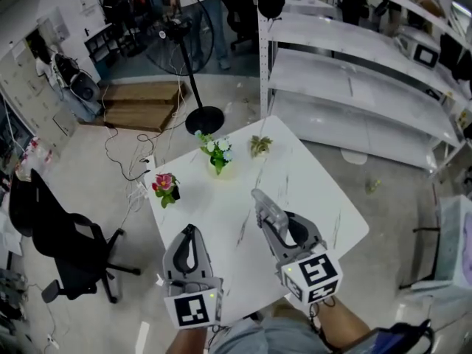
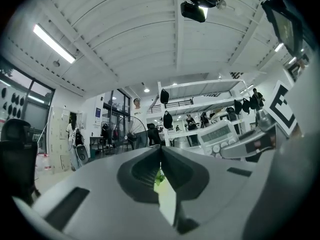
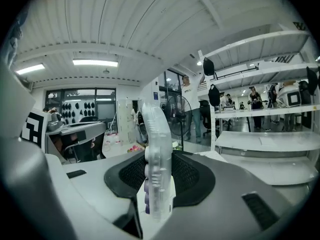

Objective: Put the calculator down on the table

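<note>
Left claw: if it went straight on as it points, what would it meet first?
Likely the white-flowered plant, whose green shows just past the left claw; from the head view it could pass beside it.

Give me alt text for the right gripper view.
The right gripper clamps a pale calculator, upright and edge-on, between its jaws. Beyond stand a white table, a pedestal fan and white shelving.
</note>
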`<state>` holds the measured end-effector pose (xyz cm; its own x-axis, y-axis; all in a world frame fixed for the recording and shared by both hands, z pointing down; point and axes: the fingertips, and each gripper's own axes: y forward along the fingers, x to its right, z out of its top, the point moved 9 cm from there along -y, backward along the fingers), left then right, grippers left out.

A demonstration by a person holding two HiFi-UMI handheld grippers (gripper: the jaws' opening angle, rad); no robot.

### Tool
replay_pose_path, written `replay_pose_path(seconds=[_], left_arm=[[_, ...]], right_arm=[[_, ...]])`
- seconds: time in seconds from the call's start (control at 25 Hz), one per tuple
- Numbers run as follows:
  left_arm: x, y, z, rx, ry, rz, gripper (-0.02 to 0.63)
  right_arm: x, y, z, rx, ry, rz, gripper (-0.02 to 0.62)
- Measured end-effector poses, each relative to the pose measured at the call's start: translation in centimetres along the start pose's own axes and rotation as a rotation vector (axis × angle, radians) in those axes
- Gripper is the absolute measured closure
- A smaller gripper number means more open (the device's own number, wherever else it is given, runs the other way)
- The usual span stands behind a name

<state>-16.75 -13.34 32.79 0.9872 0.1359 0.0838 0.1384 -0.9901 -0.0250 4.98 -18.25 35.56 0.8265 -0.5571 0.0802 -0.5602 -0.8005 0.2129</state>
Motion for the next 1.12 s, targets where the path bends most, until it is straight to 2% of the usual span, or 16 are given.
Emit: replay_pose_path(seconds=[0.52,1.12], left_arm=[[-0.7,0.8,-5.7,-0.153,-0.037,0.049,0.598],[-0.5,3.1,-8.8,-0.243,-0.052,0.059,0.598]], right_arm=[[1.3,3.6,-7.7,-0.208,0.074,0.037,0.453],[3.2,6.2,-14.0,-0.417,0.197,0.052,0.453]])
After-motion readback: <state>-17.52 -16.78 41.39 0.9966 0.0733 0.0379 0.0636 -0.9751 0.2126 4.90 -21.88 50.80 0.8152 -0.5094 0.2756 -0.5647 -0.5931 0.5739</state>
